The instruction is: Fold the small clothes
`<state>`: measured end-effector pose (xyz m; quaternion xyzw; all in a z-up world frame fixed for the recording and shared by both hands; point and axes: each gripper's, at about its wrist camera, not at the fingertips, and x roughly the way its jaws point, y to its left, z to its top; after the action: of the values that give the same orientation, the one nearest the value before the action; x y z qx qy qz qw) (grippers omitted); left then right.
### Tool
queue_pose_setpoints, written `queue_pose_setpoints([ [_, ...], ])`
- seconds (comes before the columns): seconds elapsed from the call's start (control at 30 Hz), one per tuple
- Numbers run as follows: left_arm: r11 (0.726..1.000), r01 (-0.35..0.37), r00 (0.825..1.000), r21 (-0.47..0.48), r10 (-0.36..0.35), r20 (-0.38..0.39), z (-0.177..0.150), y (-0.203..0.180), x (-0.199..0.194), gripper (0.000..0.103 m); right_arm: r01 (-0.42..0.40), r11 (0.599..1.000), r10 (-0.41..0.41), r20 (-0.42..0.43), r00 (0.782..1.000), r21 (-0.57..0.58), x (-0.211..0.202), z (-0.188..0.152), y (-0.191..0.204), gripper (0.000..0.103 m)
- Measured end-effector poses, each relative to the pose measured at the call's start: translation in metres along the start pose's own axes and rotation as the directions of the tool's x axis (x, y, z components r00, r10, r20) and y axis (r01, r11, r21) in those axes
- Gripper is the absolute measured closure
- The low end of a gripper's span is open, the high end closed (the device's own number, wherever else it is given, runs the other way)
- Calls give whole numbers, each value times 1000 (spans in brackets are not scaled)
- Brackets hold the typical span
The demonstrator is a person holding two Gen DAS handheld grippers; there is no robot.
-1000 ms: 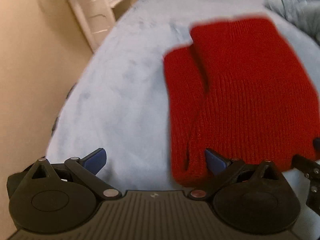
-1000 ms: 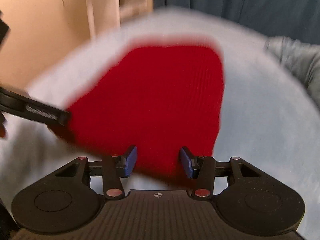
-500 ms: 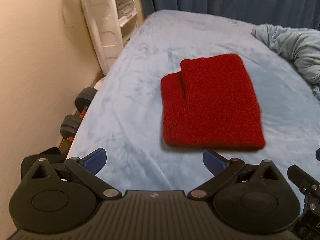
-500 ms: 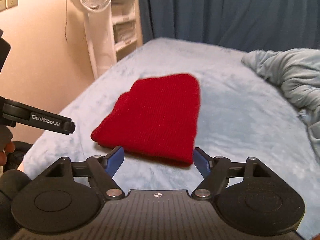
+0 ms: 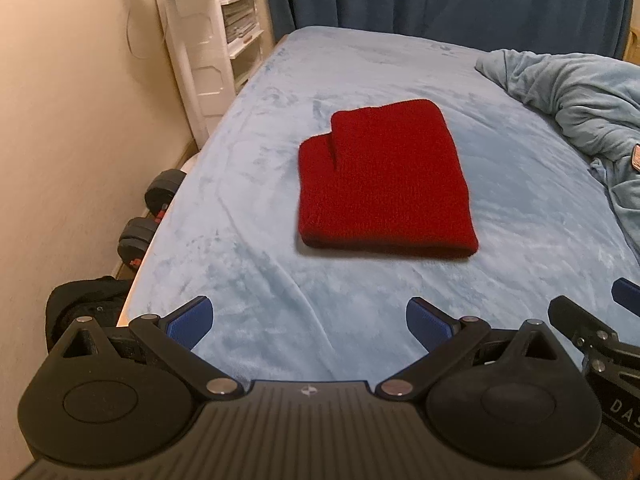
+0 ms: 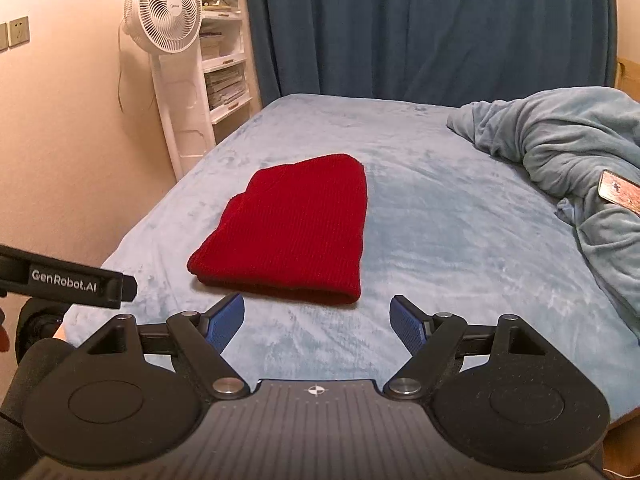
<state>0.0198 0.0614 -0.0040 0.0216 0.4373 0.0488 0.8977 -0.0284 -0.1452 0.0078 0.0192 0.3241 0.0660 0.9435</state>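
Left hand-held gripper [image 5: 308,320]: jaws spread wide, nothing held. Red knit garment [image 5: 380,184] lies folded flat on bed [image 5: 260,208], ahead of both. Right hand-held gripper [image 6: 318,324]: jaws just opened, nothing between. Fold judged done; next garment, if any, to be sought.

Both grippers drawn back and up from the red knit garment [image 5: 384,184], which a second ago filled each view; right gripper [image 6: 318,322] with fingers just spread wider, nothing between them; left gripper [image 5: 310,320] now clear of the garment's edge
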Motion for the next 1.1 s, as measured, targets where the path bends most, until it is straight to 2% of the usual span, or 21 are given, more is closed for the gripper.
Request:
queue_pose_setpoints([
  [0.67,1000,1,1000,-6,-1,-3,-1,10,-3,0,-2,1000,2,-16,1000,-9,3,-2,5,21],
  [1.1,1000,17,998,-19,-18,-56,14,8,25,0,-29,999,30,-50,998,23,27,4,-4,20],
])
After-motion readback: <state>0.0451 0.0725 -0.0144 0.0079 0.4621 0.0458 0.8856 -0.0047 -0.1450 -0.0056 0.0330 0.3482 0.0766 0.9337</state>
